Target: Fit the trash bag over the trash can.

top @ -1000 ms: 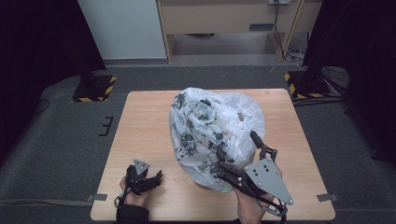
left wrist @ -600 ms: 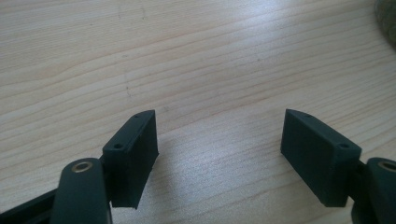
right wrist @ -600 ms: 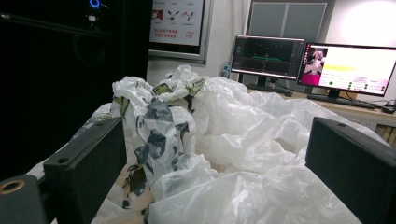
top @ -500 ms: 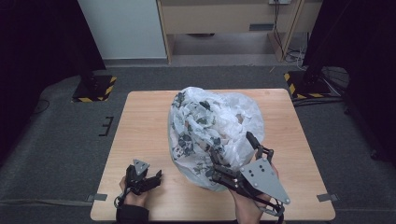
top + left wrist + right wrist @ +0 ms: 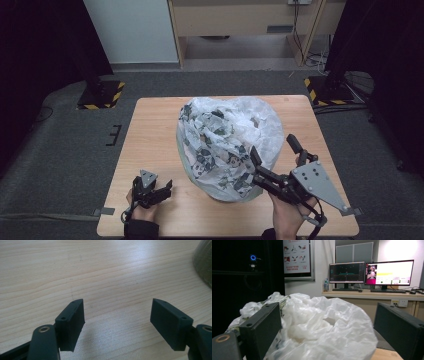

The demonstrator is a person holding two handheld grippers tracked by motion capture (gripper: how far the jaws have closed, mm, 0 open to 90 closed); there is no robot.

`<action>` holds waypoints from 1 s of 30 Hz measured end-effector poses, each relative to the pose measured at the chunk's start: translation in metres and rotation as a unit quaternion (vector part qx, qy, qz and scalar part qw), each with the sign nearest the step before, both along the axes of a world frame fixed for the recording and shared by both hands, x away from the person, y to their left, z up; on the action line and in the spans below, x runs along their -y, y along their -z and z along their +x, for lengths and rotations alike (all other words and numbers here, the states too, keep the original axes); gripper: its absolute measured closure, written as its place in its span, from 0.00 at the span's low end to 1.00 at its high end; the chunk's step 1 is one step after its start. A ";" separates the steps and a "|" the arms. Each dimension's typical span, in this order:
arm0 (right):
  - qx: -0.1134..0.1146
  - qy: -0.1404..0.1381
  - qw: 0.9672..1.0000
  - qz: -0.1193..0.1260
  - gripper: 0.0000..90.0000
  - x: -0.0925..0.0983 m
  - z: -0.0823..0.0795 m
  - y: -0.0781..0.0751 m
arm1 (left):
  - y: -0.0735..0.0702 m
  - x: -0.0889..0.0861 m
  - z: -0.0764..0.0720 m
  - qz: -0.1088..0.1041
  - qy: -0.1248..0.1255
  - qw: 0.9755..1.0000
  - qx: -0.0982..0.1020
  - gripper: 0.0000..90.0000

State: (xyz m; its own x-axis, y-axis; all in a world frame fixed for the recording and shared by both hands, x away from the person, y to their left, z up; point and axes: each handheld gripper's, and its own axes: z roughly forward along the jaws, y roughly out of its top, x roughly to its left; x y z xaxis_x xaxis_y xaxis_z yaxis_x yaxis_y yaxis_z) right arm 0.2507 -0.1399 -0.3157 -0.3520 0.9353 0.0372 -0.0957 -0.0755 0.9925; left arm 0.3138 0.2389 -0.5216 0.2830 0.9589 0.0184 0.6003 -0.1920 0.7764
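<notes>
Bag (image 5: 227, 142) mid-table (image 5: 150, 130), left gripper (image 5: 159, 191) apparently near-left, right gripper (image 5: 274, 160) beside it.

Plastic bag (image 5: 227, 145) contents hidden by crumpled film; base cut off in right gripper view.

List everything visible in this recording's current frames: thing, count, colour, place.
plastic bag: 1, translucent white over patterned contents, middle of table.
table: 1, light wood, centre of floor.
monitors: 2, lit, on a desk behind the bag in the right gripper view.
poster: 1, white with red, on the wall.
left gripper: 1, black, near left table edge, jaws open over bare wood.
right gripper: 1, black, jaws open either side of the bag's near right side.
</notes>
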 end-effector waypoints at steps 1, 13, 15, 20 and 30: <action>-0.001 0.003 1.000 -0.001 0.08 0.002 0.001 0.000 | 0.000 0.000 0.000 0.000 0.000 1.000 0.000 0.30; -0.013 0.036 0.999 -0.009 0.10 0.033 0.017 -0.001 | -0.017 -0.006 0.000 -0.020 -0.012 0.999 0.038 0.30; -0.016 0.043 0.999 -0.014 0.10 0.038 0.022 0.000 | -0.023 -0.009 0.000 -0.026 -0.017 0.998 0.049 0.30; -0.017 0.062 0.997 -0.033 0.11 0.048 0.033 0.004 | -0.037 -0.014 0.000 -0.040 -0.028 0.996 0.074 0.29; -0.016 0.113 0.993 -0.025 0.10 0.074 0.048 0.014 | -0.062 -0.017 0.002 -0.058 -0.042 0.990 0.122 0.29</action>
State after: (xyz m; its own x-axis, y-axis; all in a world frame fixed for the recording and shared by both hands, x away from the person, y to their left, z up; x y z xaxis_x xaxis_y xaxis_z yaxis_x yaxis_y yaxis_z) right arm 0.2983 -0.2135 -0.3292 -0.1326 0.9912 -0.0042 -0.0724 -0.0054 0.9974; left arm 0.3160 0.2557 -0.4597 0.2021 0.9787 -0.0355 0.4024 -0.0499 0.9141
